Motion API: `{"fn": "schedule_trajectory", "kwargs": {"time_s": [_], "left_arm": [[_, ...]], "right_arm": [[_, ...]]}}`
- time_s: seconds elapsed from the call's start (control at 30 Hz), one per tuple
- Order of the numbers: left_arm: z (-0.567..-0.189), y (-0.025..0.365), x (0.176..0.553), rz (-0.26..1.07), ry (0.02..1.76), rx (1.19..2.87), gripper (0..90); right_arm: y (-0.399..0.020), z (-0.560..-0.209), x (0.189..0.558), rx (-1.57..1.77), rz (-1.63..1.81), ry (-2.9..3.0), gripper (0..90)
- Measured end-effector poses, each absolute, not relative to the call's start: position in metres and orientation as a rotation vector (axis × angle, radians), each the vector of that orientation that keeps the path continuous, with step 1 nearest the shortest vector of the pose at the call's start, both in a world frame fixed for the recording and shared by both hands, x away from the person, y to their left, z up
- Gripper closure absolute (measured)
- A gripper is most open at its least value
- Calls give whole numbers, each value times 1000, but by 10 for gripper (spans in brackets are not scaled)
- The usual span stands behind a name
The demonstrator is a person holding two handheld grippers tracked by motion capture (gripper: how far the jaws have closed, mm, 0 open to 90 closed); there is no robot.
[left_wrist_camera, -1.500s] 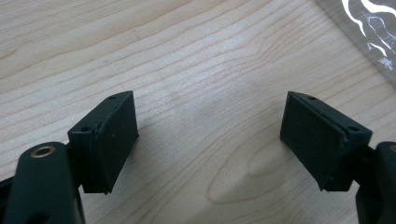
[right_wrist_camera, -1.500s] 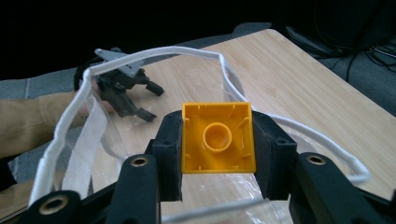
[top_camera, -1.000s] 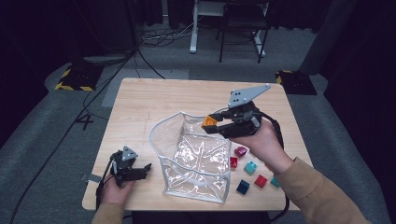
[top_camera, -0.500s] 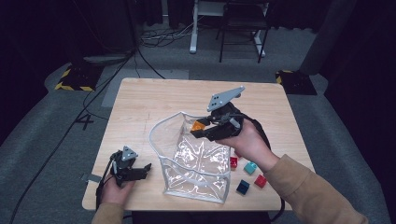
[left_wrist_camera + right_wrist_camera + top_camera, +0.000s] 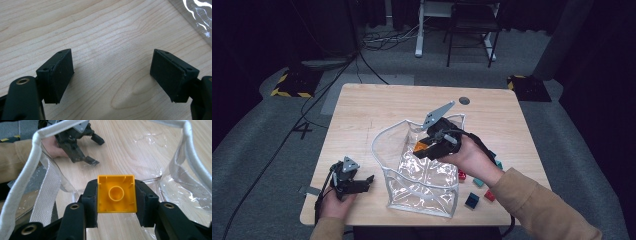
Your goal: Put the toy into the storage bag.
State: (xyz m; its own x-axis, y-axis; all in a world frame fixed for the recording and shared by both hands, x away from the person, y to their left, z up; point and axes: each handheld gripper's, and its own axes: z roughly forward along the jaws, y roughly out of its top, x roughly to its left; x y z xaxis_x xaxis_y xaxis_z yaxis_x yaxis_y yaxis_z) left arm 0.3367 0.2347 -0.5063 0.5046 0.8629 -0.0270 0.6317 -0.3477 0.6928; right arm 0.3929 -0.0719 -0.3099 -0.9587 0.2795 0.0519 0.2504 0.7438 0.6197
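The right gripper [image 5: 419, 149] is over the open mouth of the clear bag [image 5: 422, 187], and its jaws are clamped on an orange block [image 5: 420, 147]. The right gripper view shows the grip well: the orange block [image 5: 116, 194] sits square between the two black pads, hollow underside toward the camera, round tube in the middle. The bag's white-trimmed rim [image 5: 30, 160] curves around on both sides, with the gripper poised inside that ring.

The left gripper [image 5: 354, 184] sits at the near left of the wooden table [image 5: 377, 110], just left of the bag. Its jaws stand wide apart with bare wood grain between them, and a corner of the bag [image 5: 197, 15] glints at the far right of its view.

On the near right of the table, loose blocks lie beside the bag: a red one [image 5: 461, 175], a teal one [image 5: 478, 182], a dark blue one [image 5: 471, 200] and another red one [image 5: 489, 195].
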Motion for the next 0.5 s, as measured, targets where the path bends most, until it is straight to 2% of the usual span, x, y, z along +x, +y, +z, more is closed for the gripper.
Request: {"fn": "schedule_trajectory", "kwargs": {"time_s": [0.43, 0.5], "left_arm": [[-506, 235, 337, 457, 1219, 2098, 192], [-506, 235, 337, 458, 1220, 2096, 192]], "right_arm": [[-66, -315, 392, 395, 848, 2968, 591], [-66, -314, 392, 386, 865, 2968, 558]]}}
